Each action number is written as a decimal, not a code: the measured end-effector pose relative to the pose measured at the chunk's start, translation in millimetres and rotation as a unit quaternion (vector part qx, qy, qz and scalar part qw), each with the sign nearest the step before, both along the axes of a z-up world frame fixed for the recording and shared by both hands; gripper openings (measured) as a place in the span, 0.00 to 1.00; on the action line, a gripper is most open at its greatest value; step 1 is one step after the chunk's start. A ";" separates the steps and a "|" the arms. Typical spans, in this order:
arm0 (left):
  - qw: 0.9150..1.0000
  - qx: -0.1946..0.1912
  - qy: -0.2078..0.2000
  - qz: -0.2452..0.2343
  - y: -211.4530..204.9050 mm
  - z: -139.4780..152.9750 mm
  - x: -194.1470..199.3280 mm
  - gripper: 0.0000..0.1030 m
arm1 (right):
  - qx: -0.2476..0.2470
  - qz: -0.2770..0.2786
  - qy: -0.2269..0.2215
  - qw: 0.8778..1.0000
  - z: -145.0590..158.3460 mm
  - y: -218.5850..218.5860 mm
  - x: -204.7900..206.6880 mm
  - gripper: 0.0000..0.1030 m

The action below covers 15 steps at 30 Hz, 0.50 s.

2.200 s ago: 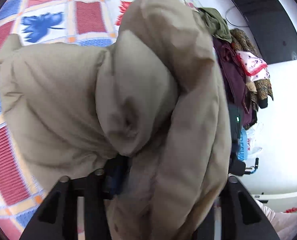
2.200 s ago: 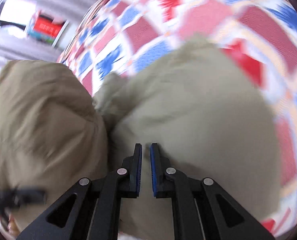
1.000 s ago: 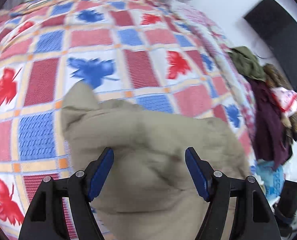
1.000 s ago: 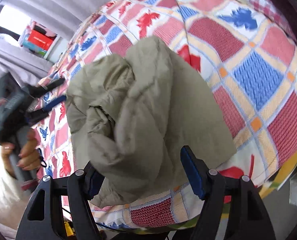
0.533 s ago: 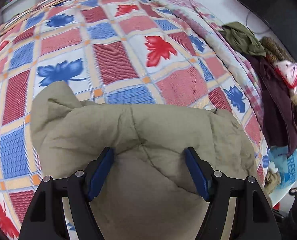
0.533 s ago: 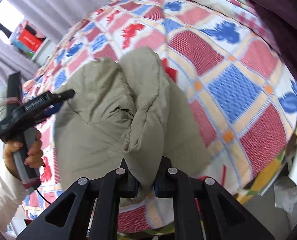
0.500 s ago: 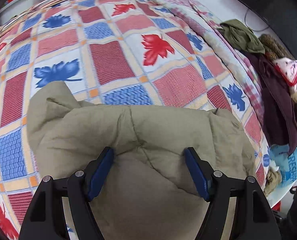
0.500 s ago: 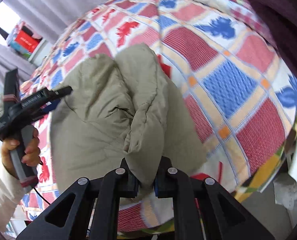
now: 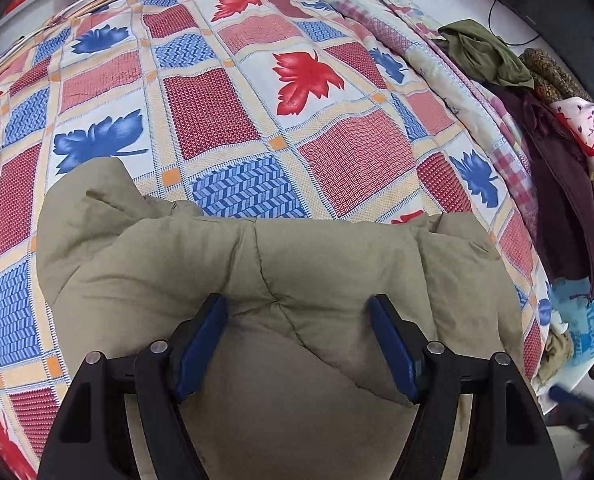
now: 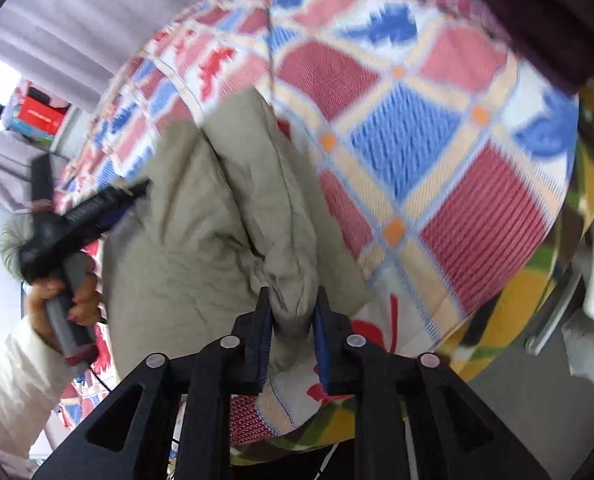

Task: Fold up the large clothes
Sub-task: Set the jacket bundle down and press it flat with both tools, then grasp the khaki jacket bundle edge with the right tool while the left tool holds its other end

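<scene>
So the khaki padded jacket (image 9: pixel 317 256) is bunched up on the patchwork bedspread (image 9: pixel 225 120) near the bed's edge. The left gripper (image 9: pixel 297 336) hangs over it with jaws spread wide, nothing pinched. The right gripper (image 10: pixel 291 320) is opening (a puffy fold sits between its pads (image 10: pixel 264 332), barely squeezed). A pile of clothes (image 9: pixel 557 160) sits off to the side.
</scene>
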<state>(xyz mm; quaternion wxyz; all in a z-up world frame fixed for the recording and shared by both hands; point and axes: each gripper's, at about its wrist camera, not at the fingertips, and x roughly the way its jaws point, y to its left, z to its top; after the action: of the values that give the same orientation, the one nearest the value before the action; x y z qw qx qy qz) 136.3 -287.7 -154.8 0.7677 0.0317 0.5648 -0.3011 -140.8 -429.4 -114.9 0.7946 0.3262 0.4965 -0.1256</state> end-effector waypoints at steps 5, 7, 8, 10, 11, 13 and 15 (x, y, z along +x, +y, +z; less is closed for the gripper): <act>1.000 0.000 -0.001 0.003 0.8 0.6 -1.0 0.72 | 0.006 0.048 -0.061 0.997 30.3 -6.4 41.8 0.65; 1.000 -0.001 -0.001 0.004 3.1 2.1 -1.3 0.72 | 0.022 0.064 -0.062 0.996 23.5 -9.1 72.8 0.65; 1.000 -0.002 0.000 0.007 5.8 5.1 -1.2 0.72 | 0.035 0.070 -0.062 0.995 17.5 -7.6 91.4 0.65; 1.000 -0.010 -0.001 0.018 15.3 13.2 -1.8 0.72 | 0.074 0.082 -0.055 0.992 -1.5 -7.4 122.7 0.65; 0.999 -0.017 -0.003 0.027 23.3 18.6 -2.4 0.72 | 0.090 0.082 -0.049 0.991 -10.1 -7.8 135.6 0.65; 0.998 -0.025 -0.013 0.056 46.3 29.2 -5.9 0.72 | 0.126 0.084 -0.033 0.988 -30.3 -7.6 159.9 0.65; 0.996 -0.024 -0.019 0.083 69.1 34.5 -9.1 0.72 | 0.136 0.086 -0.018 0.987 -43.1 -3.9 174.9 0.37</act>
<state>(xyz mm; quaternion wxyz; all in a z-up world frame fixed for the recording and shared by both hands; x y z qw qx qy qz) 127.2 -218.6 -120.3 0.8012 -0.0278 0.5434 -0.2491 34.2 -433.4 -158.0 0.7596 0.3896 0.5204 0.0176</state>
